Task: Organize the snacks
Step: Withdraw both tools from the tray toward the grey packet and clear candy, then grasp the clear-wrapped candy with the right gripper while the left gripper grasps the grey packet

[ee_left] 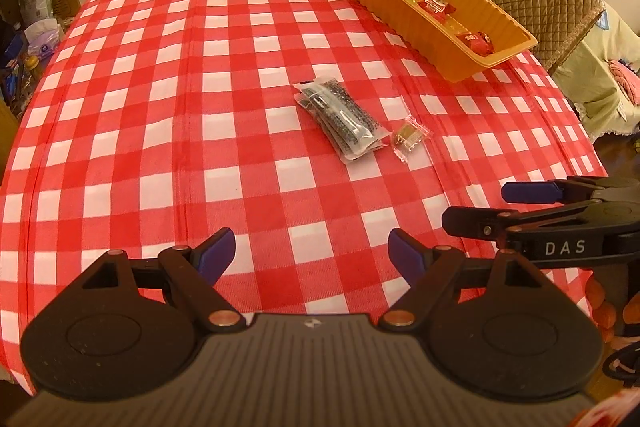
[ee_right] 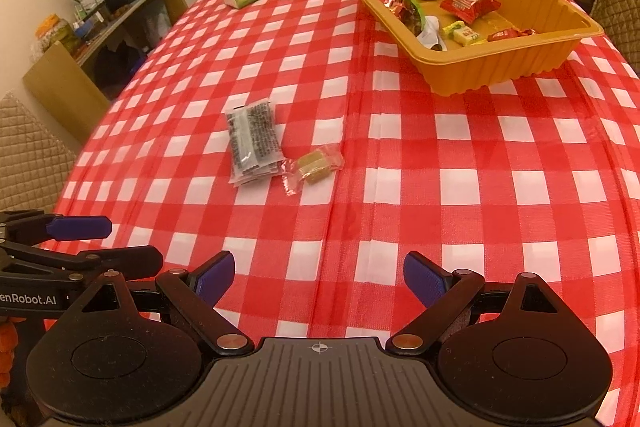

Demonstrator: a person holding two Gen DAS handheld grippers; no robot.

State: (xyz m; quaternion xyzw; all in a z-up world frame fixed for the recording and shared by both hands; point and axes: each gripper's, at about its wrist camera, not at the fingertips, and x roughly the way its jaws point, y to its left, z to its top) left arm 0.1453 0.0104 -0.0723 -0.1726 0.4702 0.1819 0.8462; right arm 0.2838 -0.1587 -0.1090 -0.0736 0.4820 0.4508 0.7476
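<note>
Both tools, left [ee_left: 311, 253] and right [ee_right: 319, 273], spread and empty above the checked worktop [ee_right: 440, 187]; dark snack packet [ee_right: 253, 143] touching wrapped candy [ee_right: 314, 167]; orange tray [ee_right: 500, 67] beyond.

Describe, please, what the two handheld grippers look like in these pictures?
Both match: black plastic bodies with rounded lobes, a ribbed grey centre plate bearing a small crosshair mark, silver pivot pins, and linkage arms ending in blue pads. The left gripper carries white "enRobot.AI" lettering on its side, seen from the right wrist view; the right gripper shows white "DAS" lettering in the left wrist view. No sleeves are visible.
</note>
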